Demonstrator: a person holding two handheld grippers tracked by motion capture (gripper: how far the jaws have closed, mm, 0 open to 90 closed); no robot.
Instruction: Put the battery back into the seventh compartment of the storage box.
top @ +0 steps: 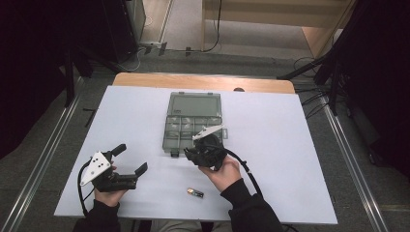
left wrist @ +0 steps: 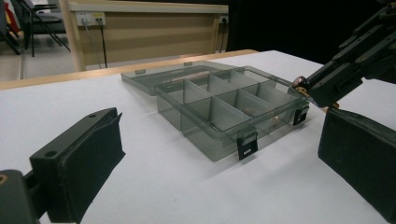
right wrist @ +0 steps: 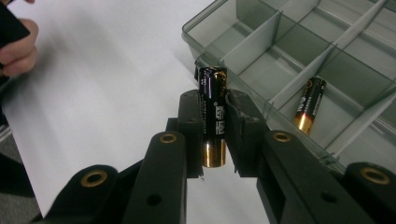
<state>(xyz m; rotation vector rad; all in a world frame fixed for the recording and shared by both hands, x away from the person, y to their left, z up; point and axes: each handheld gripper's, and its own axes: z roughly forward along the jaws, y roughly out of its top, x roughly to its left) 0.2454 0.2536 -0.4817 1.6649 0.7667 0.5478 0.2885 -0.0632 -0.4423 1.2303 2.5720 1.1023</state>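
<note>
The right gripper clamps a battery lengthwise just beside the open organizer box, probably to drop it into a compartment beside the battery already stored. The left gripper rests on the table, jaws apart and empty; a spare battery lies near the front edge.

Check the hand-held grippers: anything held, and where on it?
Right hand-held gripper clamps a battery around its middle, both ends protruding. Left hand-held gripper is open, holding nothing.
</note>
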